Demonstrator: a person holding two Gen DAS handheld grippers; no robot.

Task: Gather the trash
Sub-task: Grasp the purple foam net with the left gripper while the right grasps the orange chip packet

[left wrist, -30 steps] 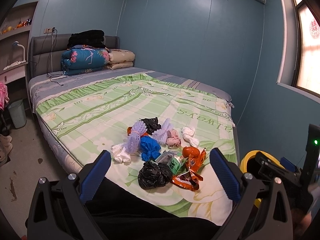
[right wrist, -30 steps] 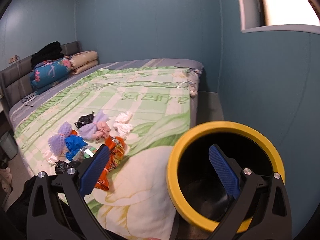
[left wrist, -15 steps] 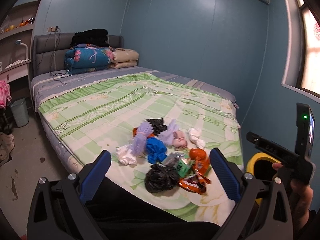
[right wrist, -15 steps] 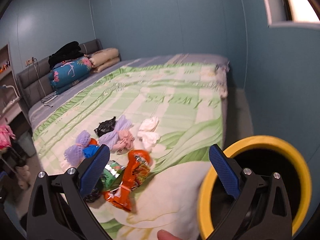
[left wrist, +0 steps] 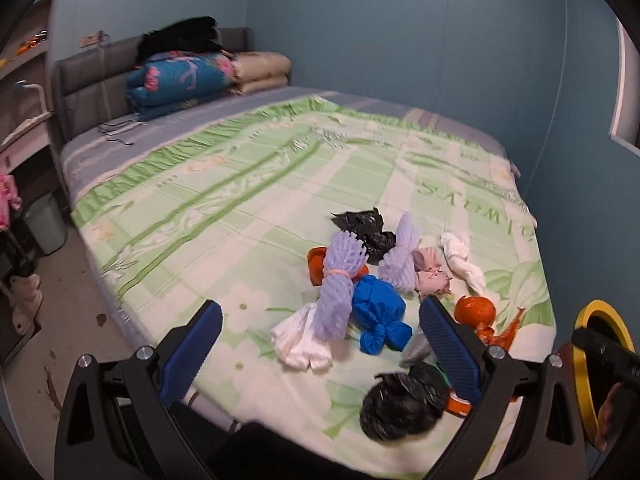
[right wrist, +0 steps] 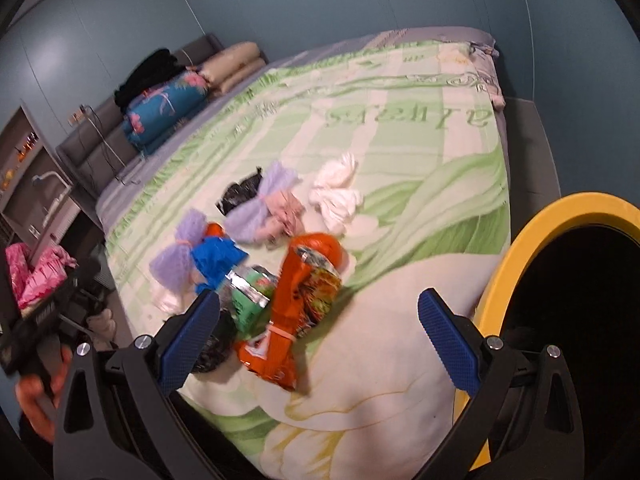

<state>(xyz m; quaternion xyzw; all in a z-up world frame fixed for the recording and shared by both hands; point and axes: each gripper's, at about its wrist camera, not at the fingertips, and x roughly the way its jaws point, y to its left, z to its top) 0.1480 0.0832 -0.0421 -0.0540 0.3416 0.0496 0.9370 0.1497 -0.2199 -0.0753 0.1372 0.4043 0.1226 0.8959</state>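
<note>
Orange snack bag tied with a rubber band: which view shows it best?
Right wrist. The orange snack bag lies whole, unobstructed, between the open right gripper fingers. In the left wrist view, the left gripper finger hides most of it.

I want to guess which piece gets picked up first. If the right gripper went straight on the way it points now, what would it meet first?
Most likely the orange snack bag, lying between the open fingers of the right gripper on the bed. Depth is unclear; the gripper hangs above the bedspread.

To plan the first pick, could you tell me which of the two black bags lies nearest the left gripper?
The crumpled black bag at the bed's near edge, just beside the left gripper; the other black bag lies behind the purple foam nets.
</note>
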